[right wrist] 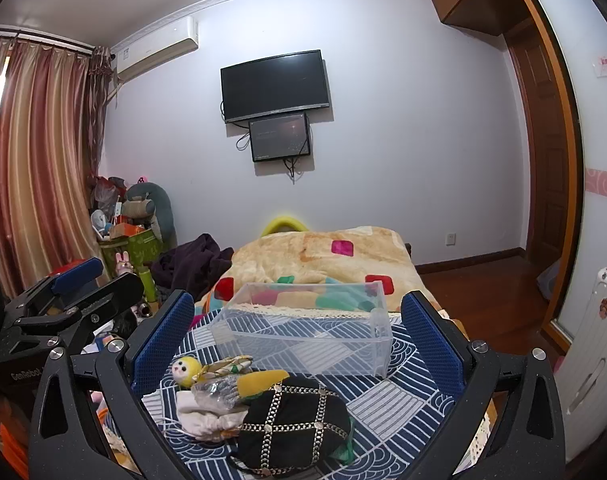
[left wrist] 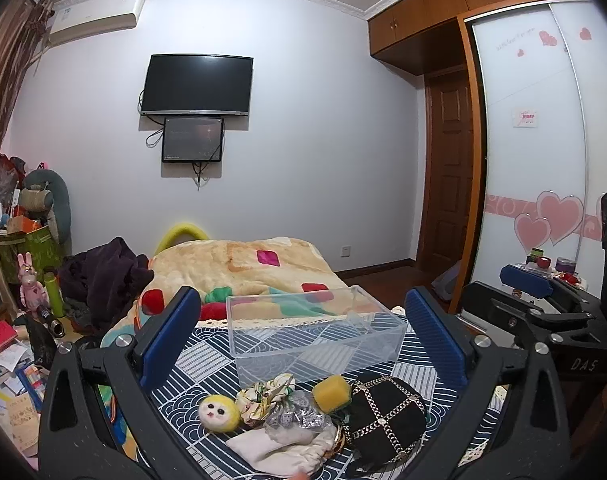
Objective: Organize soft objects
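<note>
A clear plastic box (left wrist: 315, 332) (right wrist: 307, 330) stands empty on a blue-and-white patterned cloth (left wrist: 207, 348) (right wrist: 391, 396). In front of it lies a heap of soft things: a yellow-haired doll head (left wrist: 218, 412) (right wrist: 185, 370), a floral scrunchie (left wrist: 267, 394), a yellow sponge (left wrist: 331, 392) (right wrist: 259, 382), a silvery mesh pouch (left wrist: 295, 416) (right wrist: 215, 392), a cream cloth bag (left wrist: 279, 450) (right wrist: 201, 420) and a black quilted pouch with gold chain (left wrist: 387, 412) (right wrist: 295, 420). My left gripper (left wrist: 303, 328) and right gripper (right wrist: 299, 332) are open, empty, above the heap.
A bed with a beige patterned blanket (left wrist: 247, 268) (right wrist: 327, 256) lies behind the box. Clutter, boxes and dark clothes (left wrist: 103, 280) fill the floor at left. A wardrobe and door (left wrist: 451, 184) stand at right, a white suitcase (right wrist: 595, 344) nearby.
</note>
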A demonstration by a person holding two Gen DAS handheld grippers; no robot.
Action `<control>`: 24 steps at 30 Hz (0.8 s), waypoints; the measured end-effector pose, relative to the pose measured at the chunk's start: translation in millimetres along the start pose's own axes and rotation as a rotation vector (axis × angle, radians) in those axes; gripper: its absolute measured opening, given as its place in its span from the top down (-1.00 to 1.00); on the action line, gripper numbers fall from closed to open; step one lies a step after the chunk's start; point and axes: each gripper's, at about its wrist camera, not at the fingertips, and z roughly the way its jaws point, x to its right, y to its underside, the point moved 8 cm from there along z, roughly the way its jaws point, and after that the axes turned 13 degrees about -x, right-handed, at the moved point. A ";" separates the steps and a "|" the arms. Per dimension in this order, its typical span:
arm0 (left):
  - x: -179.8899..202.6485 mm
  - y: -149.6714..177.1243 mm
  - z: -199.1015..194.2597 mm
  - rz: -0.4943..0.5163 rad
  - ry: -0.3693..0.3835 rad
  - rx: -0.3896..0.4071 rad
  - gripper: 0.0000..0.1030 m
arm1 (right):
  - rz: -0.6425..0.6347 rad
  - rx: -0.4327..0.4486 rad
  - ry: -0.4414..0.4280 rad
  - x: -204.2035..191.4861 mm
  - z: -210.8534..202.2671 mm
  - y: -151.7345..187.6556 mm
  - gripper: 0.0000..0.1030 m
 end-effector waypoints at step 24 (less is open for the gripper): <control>-73.3 88.8 96.7 -0.102 -0.040 -0.361 -0.44 | 0.026 -0.231 -0.018 12.9 66.6 54.6 -1.00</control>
